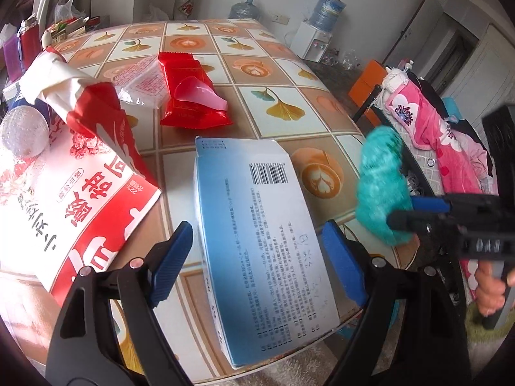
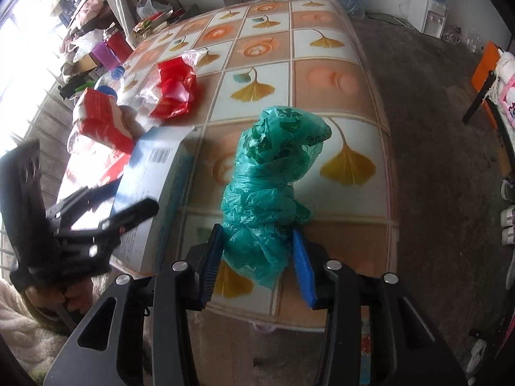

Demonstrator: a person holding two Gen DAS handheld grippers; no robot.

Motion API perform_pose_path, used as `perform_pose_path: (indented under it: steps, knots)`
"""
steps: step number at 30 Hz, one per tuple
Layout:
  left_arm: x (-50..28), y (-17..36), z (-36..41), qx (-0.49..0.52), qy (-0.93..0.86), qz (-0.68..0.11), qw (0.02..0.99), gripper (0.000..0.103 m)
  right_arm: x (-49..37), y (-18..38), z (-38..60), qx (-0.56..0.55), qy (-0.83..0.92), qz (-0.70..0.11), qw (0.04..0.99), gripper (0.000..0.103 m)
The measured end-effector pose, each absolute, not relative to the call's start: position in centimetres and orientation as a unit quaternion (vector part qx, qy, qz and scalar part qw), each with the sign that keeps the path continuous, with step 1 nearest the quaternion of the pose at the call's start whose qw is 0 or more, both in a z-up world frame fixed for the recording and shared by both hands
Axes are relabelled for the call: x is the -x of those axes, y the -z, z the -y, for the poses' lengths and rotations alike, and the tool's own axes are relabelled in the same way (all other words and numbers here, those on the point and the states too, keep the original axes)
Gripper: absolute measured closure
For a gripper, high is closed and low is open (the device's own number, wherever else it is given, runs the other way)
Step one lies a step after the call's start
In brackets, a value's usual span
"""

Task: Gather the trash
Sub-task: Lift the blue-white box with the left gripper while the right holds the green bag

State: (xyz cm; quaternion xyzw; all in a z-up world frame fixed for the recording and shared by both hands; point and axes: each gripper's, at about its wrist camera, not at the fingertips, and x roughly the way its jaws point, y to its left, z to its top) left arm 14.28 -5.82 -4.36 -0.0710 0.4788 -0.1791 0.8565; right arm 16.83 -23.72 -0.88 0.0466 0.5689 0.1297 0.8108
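Note:
A blue and white carton (image 1: 257,234) lies at the table's near edge, between the two fingers of my left gripper (image 1: 257,241), which stand apart on either side of it without pressing. It also shows in the right wrist view (image 2: 151,189). My right gripper (image 2: 257,251) is shut on a crumpled teal plastic bag (image 2: 270,186), held above the table; the bag also shows in the left wrist view (image 1: 379,186). A red wrapper (image 1: 190,93) and a red and white paper bag (image 1: 80,199) lie on the table further in.
The table has a tiled leaf-pattern cover (image 1: 283,109). A clear plastic sheet (image 1: 138,80) lies by the red wrapper. A clear bottle (image 1: 22,132) lies at the left. A chair with pink cloth (image 1: 428,119) stands to the right. Water jugs (image 1: 328,9) stand by the far wall.

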Motion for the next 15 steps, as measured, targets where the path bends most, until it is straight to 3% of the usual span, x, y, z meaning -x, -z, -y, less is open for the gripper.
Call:
perform_pose_path:
  steps: [4,15]
  knots:
    - [-14.4,4.4,6.4,0.065,0.176,-0.484,0.854,0.025,-16.0,0.7,24.0,-0.051,-0.119,-0.555,0.822,0.047]
    - [-14.7,5.1,7.3,0.045,0.154,-0.496,0.853,0.025,-17.4,2.1,23.1,-0.055,-0.109,-0.551,0.825,0.046]
